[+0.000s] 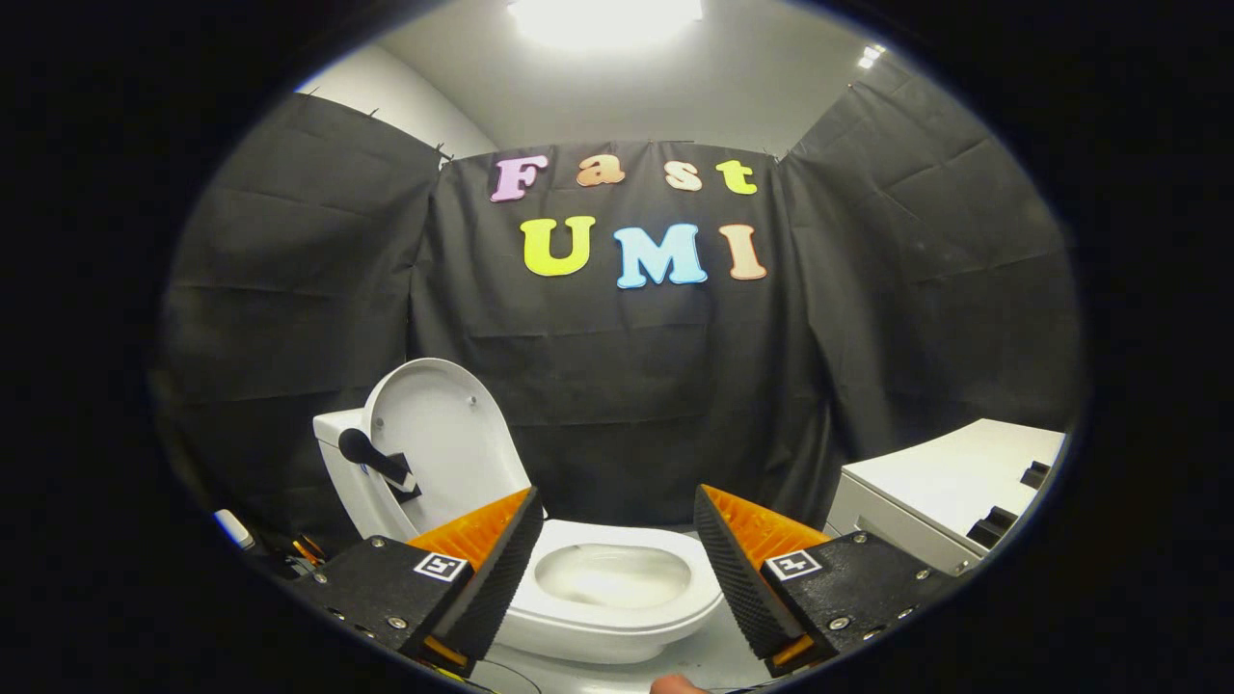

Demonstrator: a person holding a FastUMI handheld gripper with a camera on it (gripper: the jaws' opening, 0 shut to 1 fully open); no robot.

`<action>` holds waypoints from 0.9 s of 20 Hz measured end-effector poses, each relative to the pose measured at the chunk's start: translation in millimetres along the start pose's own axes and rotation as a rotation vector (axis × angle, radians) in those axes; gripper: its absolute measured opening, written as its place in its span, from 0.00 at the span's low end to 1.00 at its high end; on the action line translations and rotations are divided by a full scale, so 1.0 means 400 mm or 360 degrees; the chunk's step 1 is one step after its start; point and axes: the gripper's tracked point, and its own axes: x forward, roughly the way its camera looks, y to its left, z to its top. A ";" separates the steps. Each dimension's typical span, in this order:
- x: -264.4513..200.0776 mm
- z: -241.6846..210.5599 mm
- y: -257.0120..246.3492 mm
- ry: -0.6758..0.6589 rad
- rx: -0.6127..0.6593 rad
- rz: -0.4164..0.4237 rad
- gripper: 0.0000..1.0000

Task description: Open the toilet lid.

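At the bottom centre of the frame I see my gripper (pixel 617 549) with its two ridged fingers spread wide, nothing between them and nothing touched. A small rounded tip, likely a fingertip of the person holding the rig, peeks in at the very bottom edge.

Just beyond the fingers, low in the middle, sits the white ceramic toilet bowl (pixel 617 602) with its seat down and the basin open to view. Behind it, at lower left, the white oval plastic toilet lid (pixel 439 443) stands upright, leaning back against the white tank (pixel 337 434). A black lever-like handle (pixel 378 460) juts from the tank's side in front of the lid.

I judge the task's main step as done: the lid is raised and resting. What remains for me is to back off without brushing the seat or knocking the lid forward.

To the lower right there is a white box-like cabinet (pixel 950 472) with dark slots along its edge. Farthest back hangs the black cloth wall, and a bright ceiling light (pixel 605 14) glares at top centre.

Count: one gripper, two fingers, one toilet, one lid, one handle, one cabinet, one main light.
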 end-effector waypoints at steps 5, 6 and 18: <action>-0.005 -0.002 -0.005 0.0000 -0.0013 -0.0009 0.96; -0.009 -0.005 -0.004 0.0003 -0.0018 -0.0008 0.96; -0.009 -0.018 -0.007 0.0045 0.0021 -0.0003 0.96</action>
